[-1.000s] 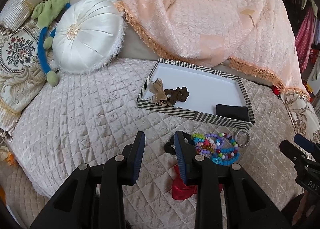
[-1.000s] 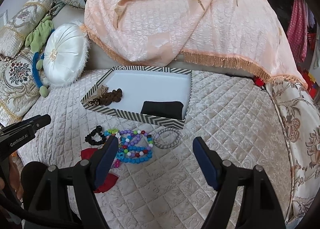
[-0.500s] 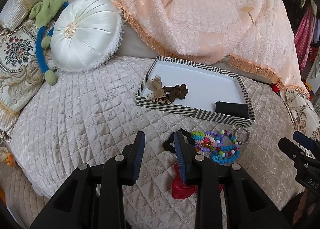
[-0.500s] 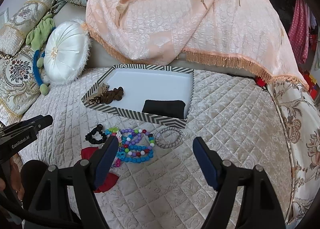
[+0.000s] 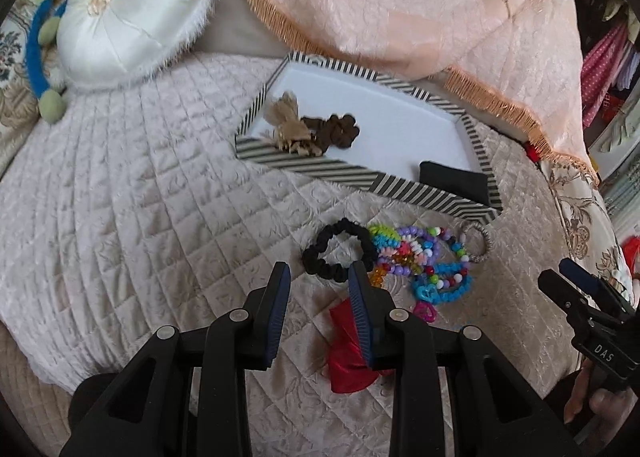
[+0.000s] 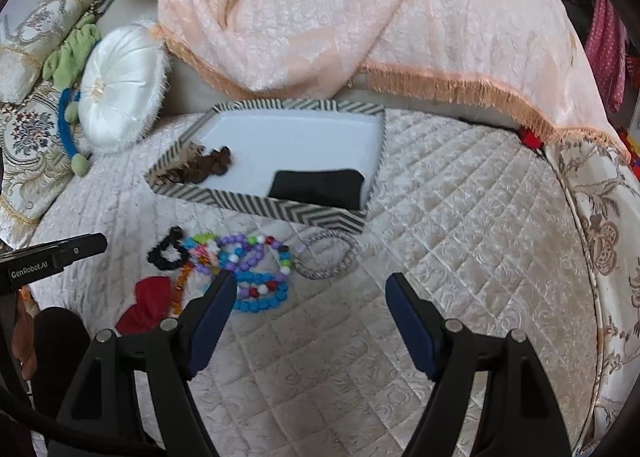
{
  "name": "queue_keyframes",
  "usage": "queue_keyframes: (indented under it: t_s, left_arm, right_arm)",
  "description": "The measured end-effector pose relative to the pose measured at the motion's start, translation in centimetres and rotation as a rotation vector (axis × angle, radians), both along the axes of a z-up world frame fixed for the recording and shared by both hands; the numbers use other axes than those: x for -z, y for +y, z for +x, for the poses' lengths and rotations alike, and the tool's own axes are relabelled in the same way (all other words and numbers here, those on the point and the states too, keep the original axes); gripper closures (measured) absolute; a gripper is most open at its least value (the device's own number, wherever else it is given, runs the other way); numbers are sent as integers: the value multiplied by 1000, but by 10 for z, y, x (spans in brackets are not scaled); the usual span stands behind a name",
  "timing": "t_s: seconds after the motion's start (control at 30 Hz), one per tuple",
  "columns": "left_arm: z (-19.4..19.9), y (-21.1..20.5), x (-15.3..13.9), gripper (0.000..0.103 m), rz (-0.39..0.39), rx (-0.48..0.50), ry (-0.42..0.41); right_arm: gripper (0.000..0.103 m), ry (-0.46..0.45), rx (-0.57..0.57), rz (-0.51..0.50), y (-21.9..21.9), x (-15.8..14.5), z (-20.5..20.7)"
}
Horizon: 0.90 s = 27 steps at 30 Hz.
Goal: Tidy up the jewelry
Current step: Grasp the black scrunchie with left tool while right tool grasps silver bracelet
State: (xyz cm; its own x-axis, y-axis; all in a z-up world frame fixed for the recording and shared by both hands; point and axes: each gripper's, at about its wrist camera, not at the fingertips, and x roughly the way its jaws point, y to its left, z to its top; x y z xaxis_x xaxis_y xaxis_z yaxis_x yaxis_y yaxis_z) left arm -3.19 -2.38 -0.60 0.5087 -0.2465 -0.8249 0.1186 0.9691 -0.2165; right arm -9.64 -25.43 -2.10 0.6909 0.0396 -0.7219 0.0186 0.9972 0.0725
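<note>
Both my grippers, left (image 5: 318,285) and right (image 6: 308,297), gape empty; just ahead of the left lies a soft, light scrunchie (image 5: 339,250), best pinched across its band.

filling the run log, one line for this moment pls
left hand-held gripper: open, empty | right hand-held gripper: open, empty | beaded bracelets: outside striped tray

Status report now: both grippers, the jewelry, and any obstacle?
Both hand-held grippers, left and right, open, empty. Bead bracelets, black hair tie and silver bangle on the quilt beside the striped tray. Nothing in the way.
</note>
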Motion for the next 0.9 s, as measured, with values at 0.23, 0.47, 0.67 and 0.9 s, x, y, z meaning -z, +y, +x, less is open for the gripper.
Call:
queue_keyframes:
  t_s: [0.23,0.47,0.67,0.9]
  left_arm:
    - [11,-8,15,82,43,4,19]
    - [23,-11,23,82,40,25,40]
    - [34,-11,34,82,-52,95,114]
    - [49,-8,43,82,-99,141,148]
  right_arm:
    - [23,20,13,20,-9,10,9]
    - [23,40,9,24,-14,19,17]
    - [23,52,-21,27,-19,29,24]
    - [24,81,-22,60,-25,47,41]
